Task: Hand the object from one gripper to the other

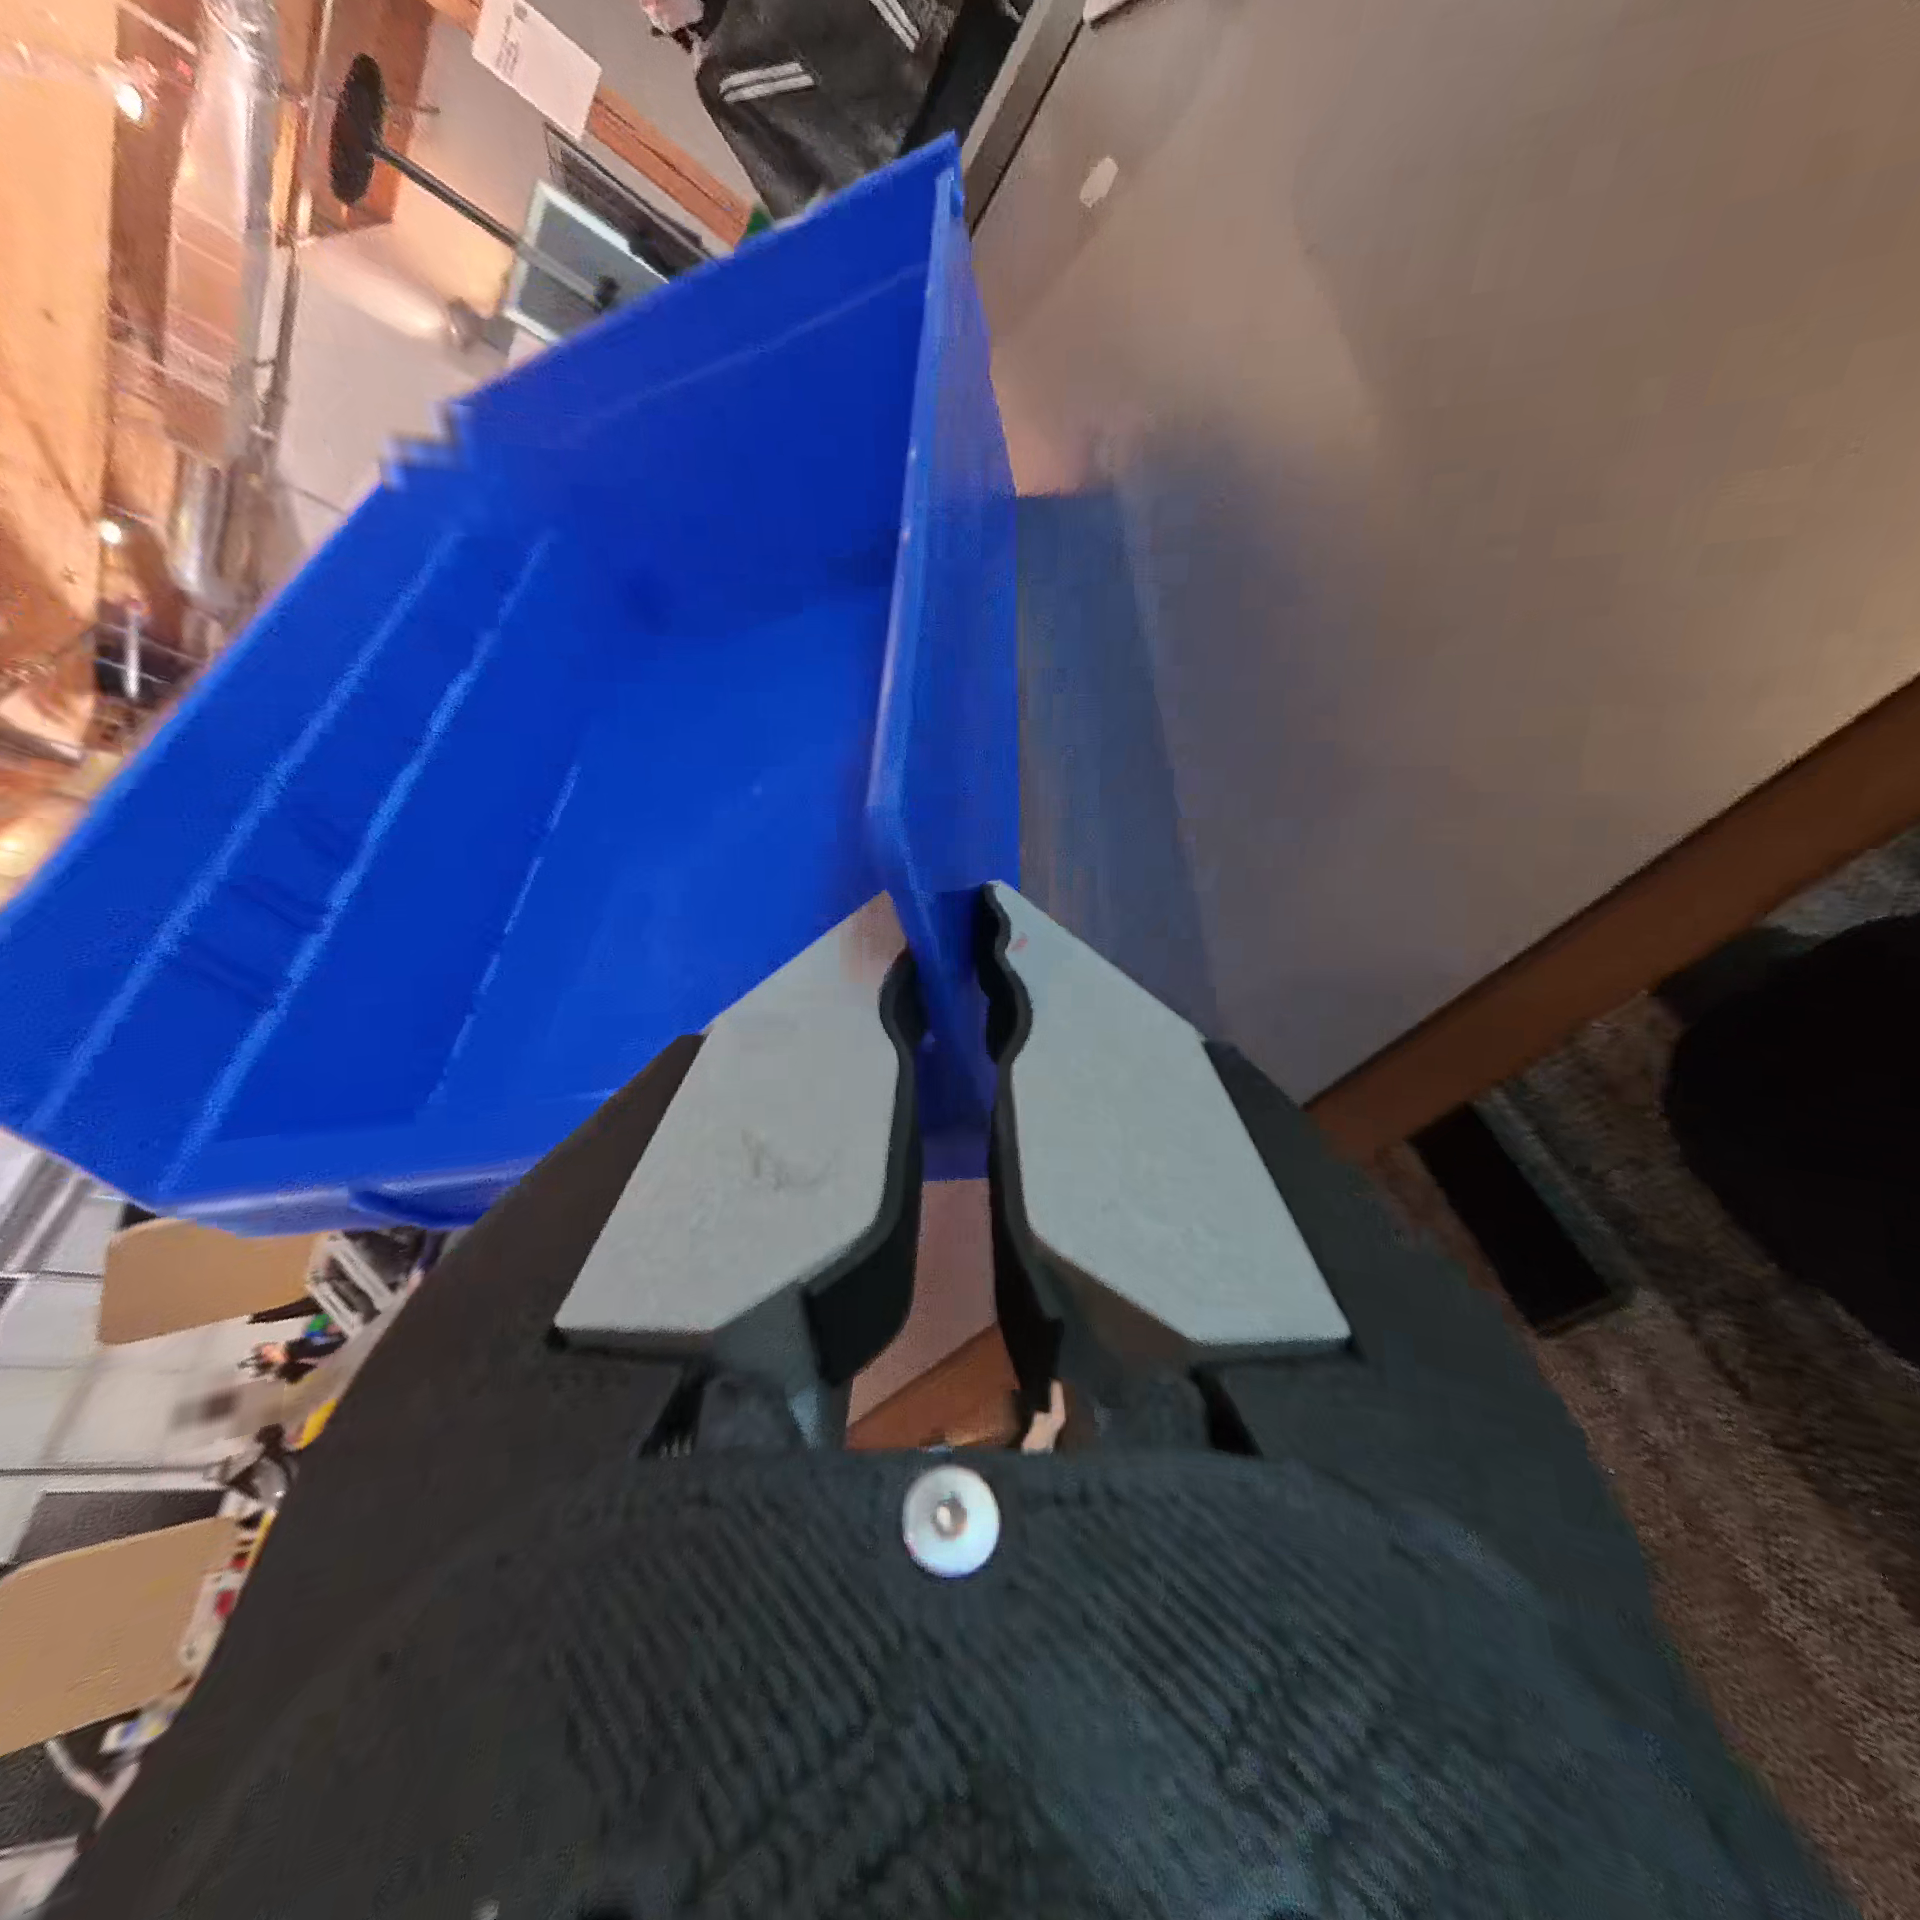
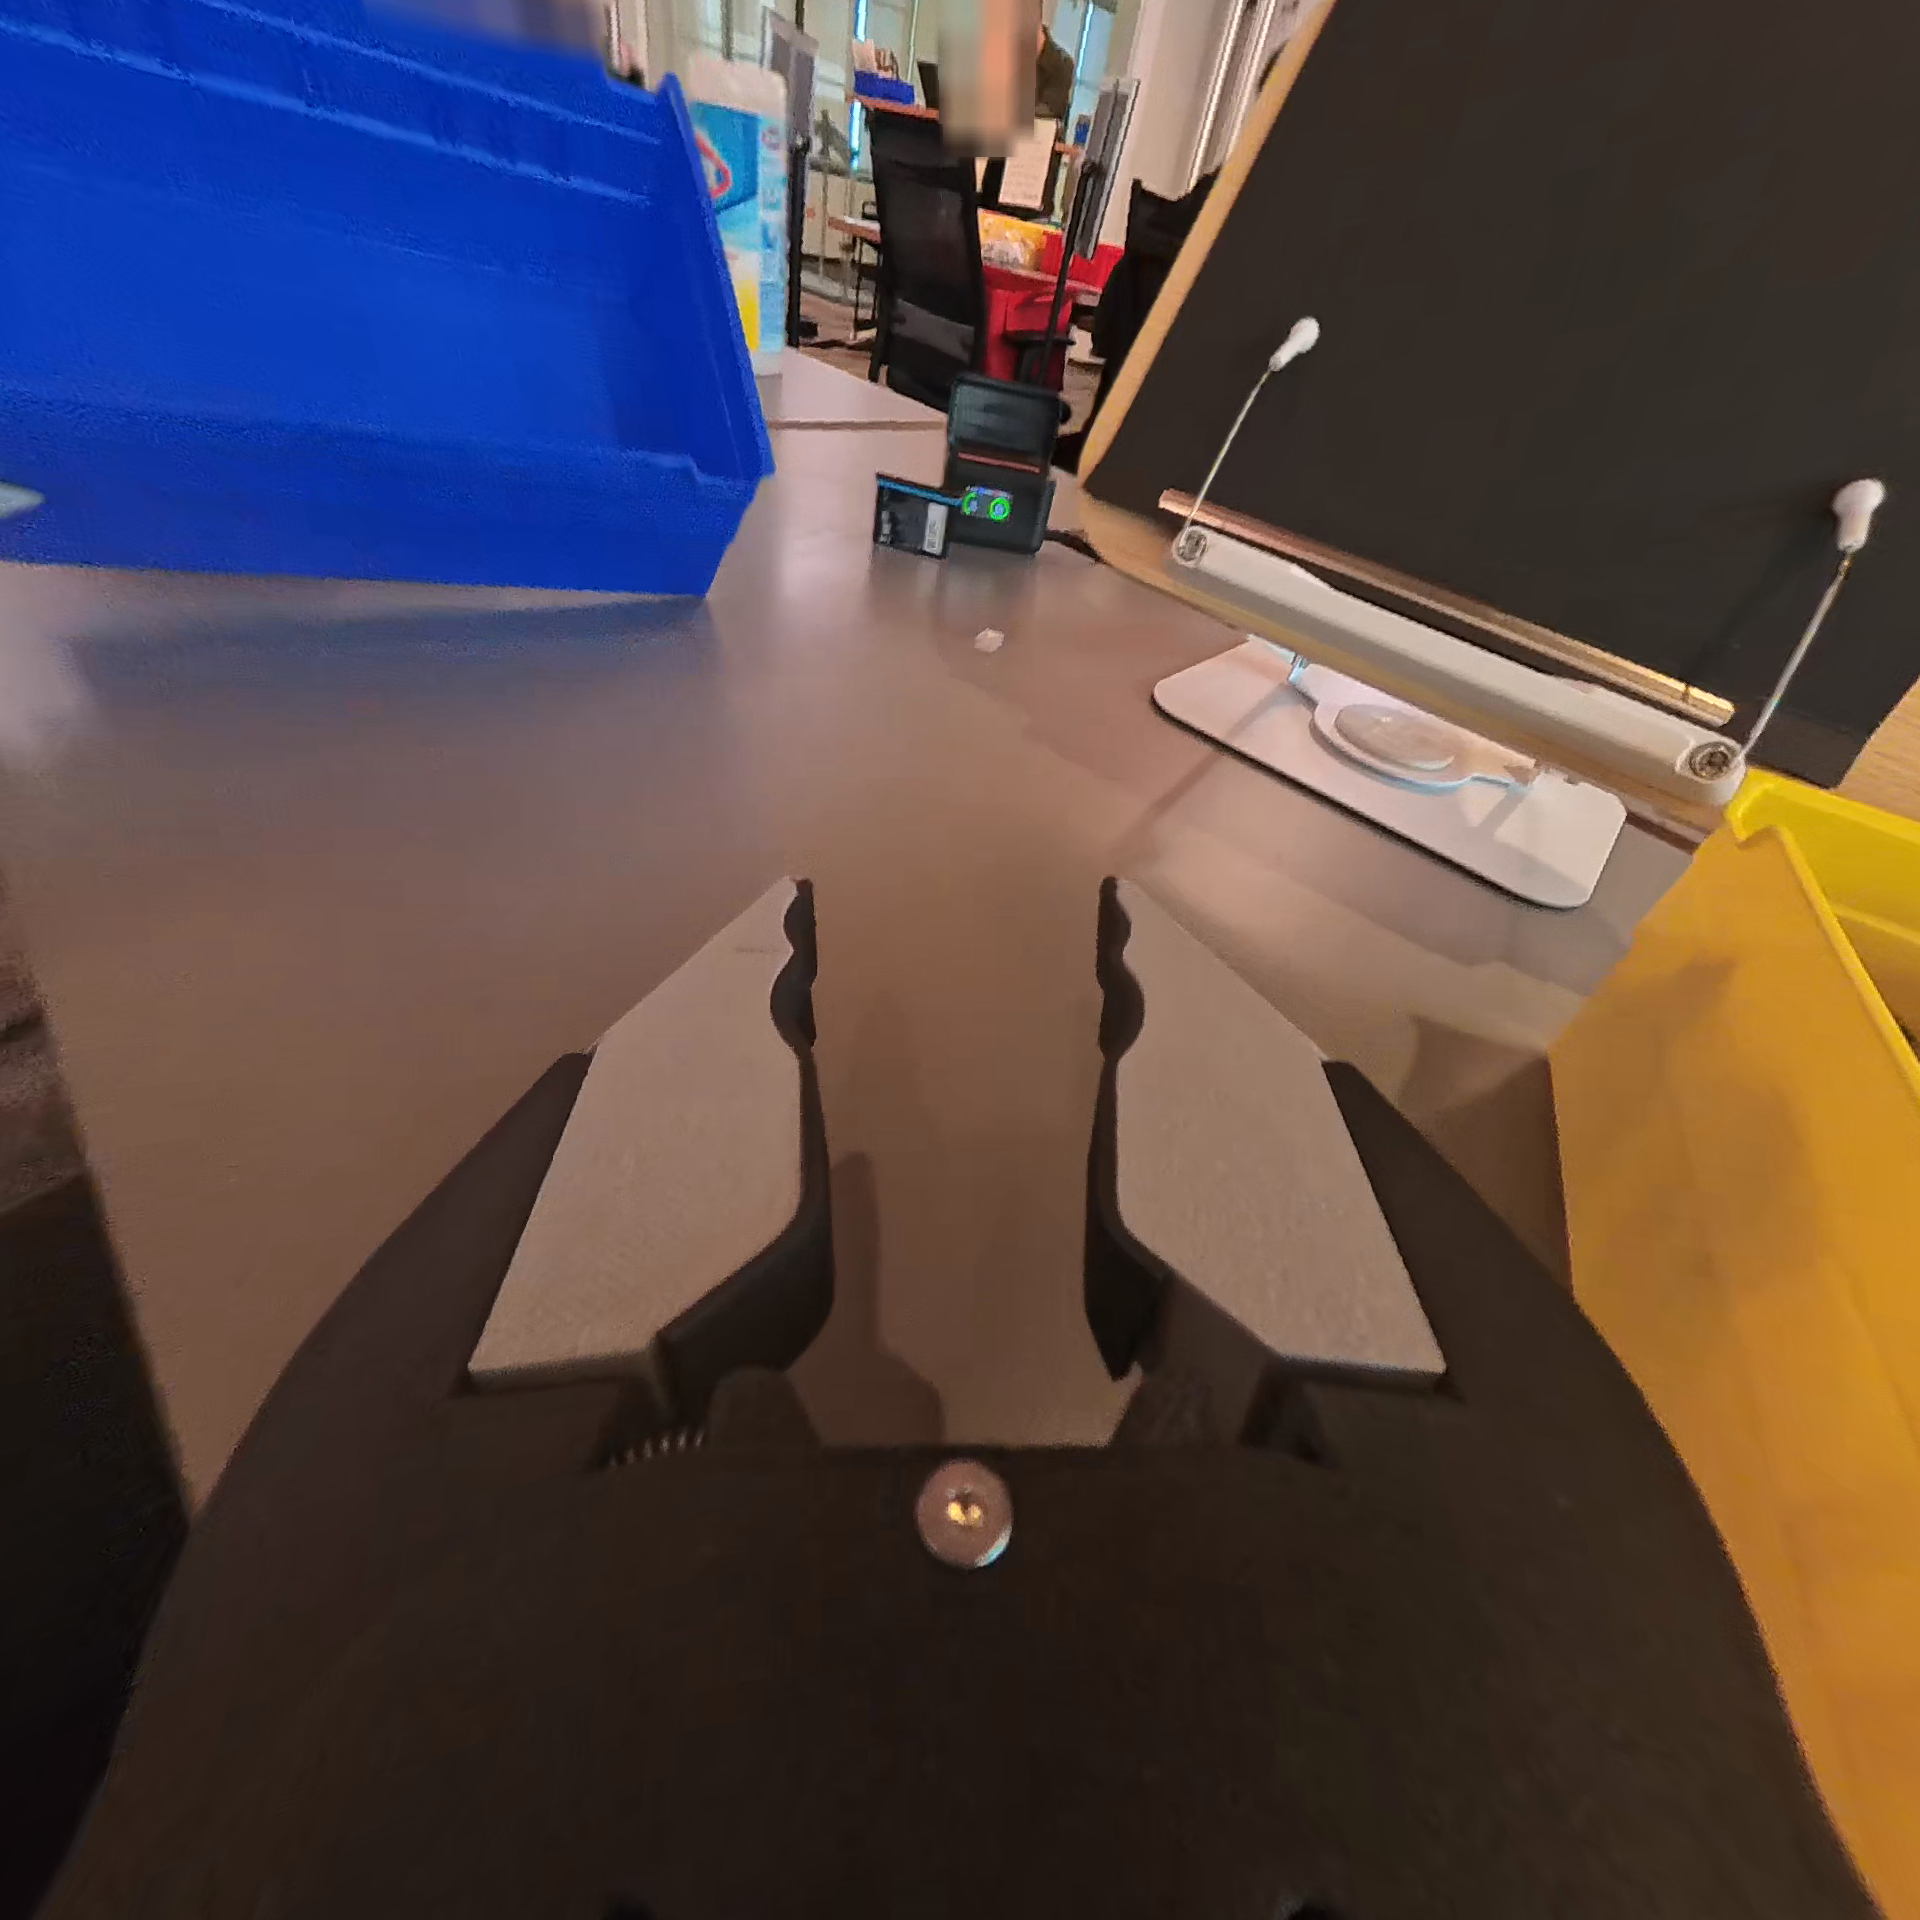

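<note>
A blue plastic bin (image 1: 540,790) is empty inside and fills the middle of the left wrist view, tilted. My left gripper (image 1: 948,914) is shut on the bin's side wall, one finger inside and one outside. The same bin (image 2: 353,301) shows at the upper left of the right wrist view, its lower edge close above the grey table (image 2: 520,831). My right gripper (image 2: 956,904) is open and empty, low over the table, to the right of and nearer than the bin.
A yellow bin (image 2: 1745,1195) stands at the right. A black board on a white stand (image 2: 1455,665) is at the back right. A small black device (image 2: 997,468) and a white canister (image 2: 753,208) sit farther back. The table edge (image 1: 1621,935) and carpet show beyond. My right fingertips sit around 35 centimeters from my left ones.
</note>
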A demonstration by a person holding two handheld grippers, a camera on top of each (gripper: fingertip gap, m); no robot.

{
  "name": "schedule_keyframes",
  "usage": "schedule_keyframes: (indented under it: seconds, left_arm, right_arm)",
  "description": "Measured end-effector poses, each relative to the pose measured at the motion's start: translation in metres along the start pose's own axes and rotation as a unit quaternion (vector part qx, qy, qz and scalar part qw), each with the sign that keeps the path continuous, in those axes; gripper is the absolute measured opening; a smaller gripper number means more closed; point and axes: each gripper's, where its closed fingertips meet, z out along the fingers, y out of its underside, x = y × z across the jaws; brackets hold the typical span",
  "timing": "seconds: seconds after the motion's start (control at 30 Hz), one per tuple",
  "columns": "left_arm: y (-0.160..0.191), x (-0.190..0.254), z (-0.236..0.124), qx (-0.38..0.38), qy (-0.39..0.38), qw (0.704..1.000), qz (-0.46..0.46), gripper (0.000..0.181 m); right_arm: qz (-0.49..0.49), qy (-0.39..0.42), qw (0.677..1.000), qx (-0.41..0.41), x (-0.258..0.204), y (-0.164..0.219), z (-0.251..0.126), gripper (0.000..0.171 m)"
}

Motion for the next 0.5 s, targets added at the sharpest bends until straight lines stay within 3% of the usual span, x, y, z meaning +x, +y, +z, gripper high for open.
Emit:
schedule_keyframes:
  seconds: [0.2,0.37,0.5]
  left_arm:
    - [0.006,-0.006,-0.008,-0.004,0.024,0.996,-0.085,0.006]
    - [0.012,-0.013,-0.013,0.014,0.054,0.982,-0.178,0.006]
    - [0.010,-0.024,-0.016,0.023,0.049,0.976,-0.213,0.006]
  right_arm:
    - [-0.011,0.039,0.997,-0.058,0.002,0.024,-0.058,0.050]
    - [-0.008,0.214,0.972,-0.099,0.064,0.043,-0.125,0.044]
    - [-0.010,0.240,0.966,-0.095,0.075,0.038,-0.147,0.027]
